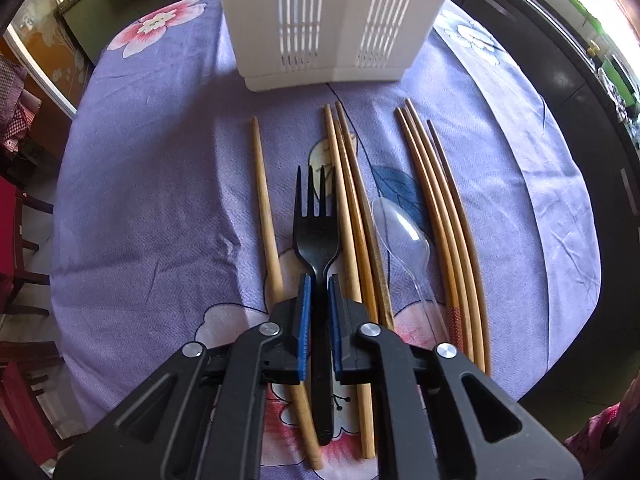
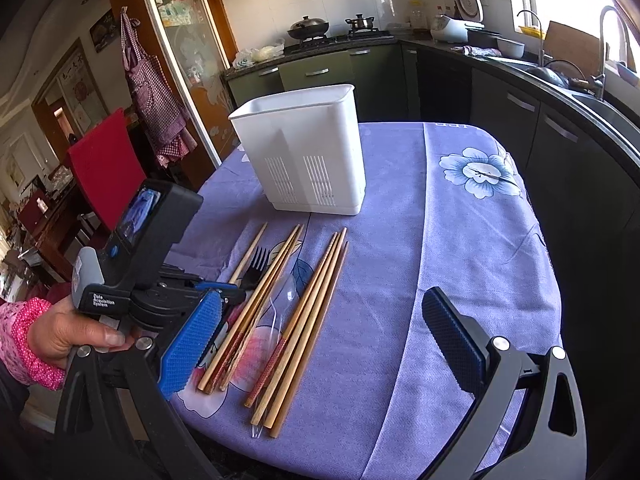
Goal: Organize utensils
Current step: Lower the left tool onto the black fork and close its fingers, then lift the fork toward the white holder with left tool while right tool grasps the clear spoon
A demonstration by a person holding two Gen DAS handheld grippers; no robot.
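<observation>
I have the left gripper [image 1: 319,294] clamped on the neck of the black fork [image 1: 316,236], which lies on the tablecloth [image 1: 160,208] before the white holder [image 1: 332,20]. I judge it light, stiff and slick, so I grip near the neck. My right gripper [image 2: 320,344] stands wide open, empty.
</observation>
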